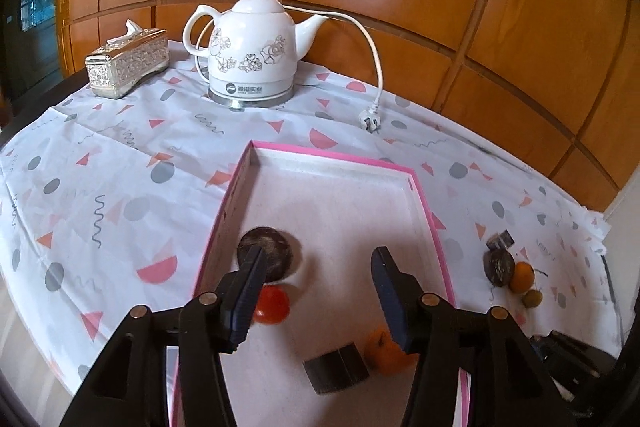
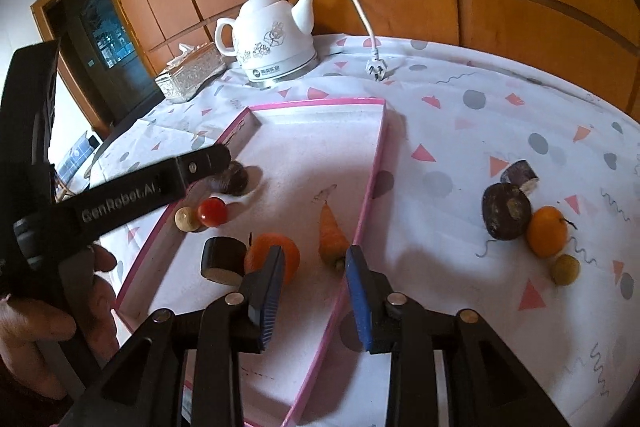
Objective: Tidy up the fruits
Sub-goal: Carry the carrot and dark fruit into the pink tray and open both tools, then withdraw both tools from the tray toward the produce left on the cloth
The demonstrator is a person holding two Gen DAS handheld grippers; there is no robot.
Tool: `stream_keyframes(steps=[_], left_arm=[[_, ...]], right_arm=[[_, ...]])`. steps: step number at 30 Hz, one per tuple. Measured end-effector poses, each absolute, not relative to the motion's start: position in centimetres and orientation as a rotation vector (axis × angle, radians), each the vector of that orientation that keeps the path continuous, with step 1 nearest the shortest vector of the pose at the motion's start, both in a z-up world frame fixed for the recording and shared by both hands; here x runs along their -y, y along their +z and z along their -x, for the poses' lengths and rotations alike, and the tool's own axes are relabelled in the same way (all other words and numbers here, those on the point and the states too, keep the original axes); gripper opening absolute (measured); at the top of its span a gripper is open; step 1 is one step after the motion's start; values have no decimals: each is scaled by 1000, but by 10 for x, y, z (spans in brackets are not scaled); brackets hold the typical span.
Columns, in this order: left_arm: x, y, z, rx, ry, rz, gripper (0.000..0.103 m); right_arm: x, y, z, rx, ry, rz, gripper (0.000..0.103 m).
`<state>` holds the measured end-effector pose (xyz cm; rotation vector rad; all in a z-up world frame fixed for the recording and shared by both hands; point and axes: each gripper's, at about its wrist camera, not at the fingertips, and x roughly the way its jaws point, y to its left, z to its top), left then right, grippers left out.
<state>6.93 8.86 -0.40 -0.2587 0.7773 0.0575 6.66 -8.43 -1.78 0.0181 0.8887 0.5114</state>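
Your left fingers (image 1: 250,291) stand spread apart, holding nothing, and your left gripper (image 1: 318,297) hangs tilted down over the pink-edged tray (image 1: 434,223). The dark round fruit (image 1: 276,253) lies just past the left fingertip, at eleven o'clock from it, with the tomato (image 1: 274,305) just beside that finger. An orange (image 1: 382,351) and a dark cut piece (image 1: 336,367) lie low between the fingers. Your right gripper (image 2: 314,275) is also parted and empty, straddling the tray's right rim; the carrot (image 2: 330,235) lies inside the tray at twelve o'clock from it. On the tablecloth (image 2: 460,107) at two o'clock sit another dark fruit (image 2: 506,211), a second orange (image 2: 546,231) and a small yellowish fruit (image 2: 565,269).
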Motion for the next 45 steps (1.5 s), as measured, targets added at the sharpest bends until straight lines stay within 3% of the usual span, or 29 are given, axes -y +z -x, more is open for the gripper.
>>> stream_keyframes(steps=[23, 45], left_arm=[[-47, -3, -52, -791, -21, 176, 58], [9, 9, -61, -795, -186, 90, 58]], right_arm=[[132, -10, -48, -813, 325, -19, 32], [232, -36, -47, -855, 52, -179, 33]])
